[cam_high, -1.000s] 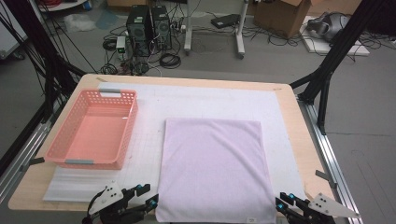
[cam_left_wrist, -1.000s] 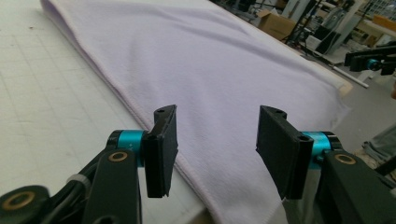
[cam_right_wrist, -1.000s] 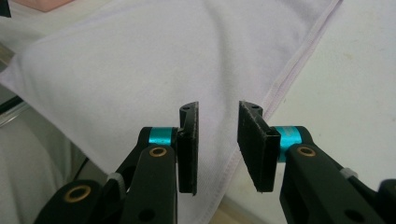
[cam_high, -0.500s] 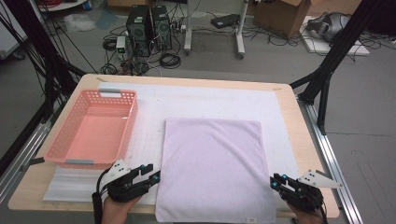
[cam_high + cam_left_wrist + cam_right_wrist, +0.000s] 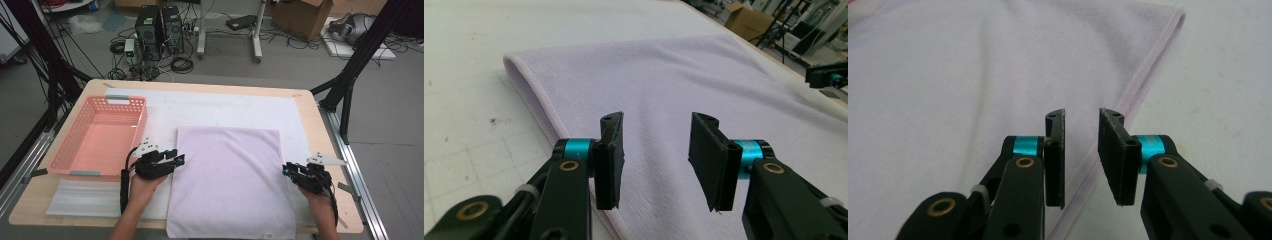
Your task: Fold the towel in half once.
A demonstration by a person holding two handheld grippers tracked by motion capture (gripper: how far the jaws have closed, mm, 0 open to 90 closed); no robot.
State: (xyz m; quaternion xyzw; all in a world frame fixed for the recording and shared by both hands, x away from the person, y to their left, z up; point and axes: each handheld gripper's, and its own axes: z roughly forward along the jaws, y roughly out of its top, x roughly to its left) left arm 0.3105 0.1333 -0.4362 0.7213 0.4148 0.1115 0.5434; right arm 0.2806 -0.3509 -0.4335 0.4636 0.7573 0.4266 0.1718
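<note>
A lilac towel (image 5: 230,180) lies flat on the white mat, its front hem at the table's near edge. My left gripper (image 5: 179,159) hovers at the towel's left edge, about halfway up. In the left gripper view the towel (image 5: 684,75) lies under the left gripper (image 5: 656,150), whose jaws stand apart with nothing between them after closing a little. My right gripper (image 5: 286,169) is at the towel's right edge. In its own view the right gripper (image 5: 1082,150) straddles the hem of the towel (image 5: 973,65), also narrowed, pads not touching cloth.
A pink plastic basket (image 5: 70,140) stands on the left of the table, close behind my left hand. The white mat (image 5: 225,110) covers most of the wooden table (image 5: 320,130). Black frame legs, computers and cables lie on the floor beyond.
Both hands have moved forward from the table's near edge along the towel's two sides to about its middle. The towel has not moved.
</note>
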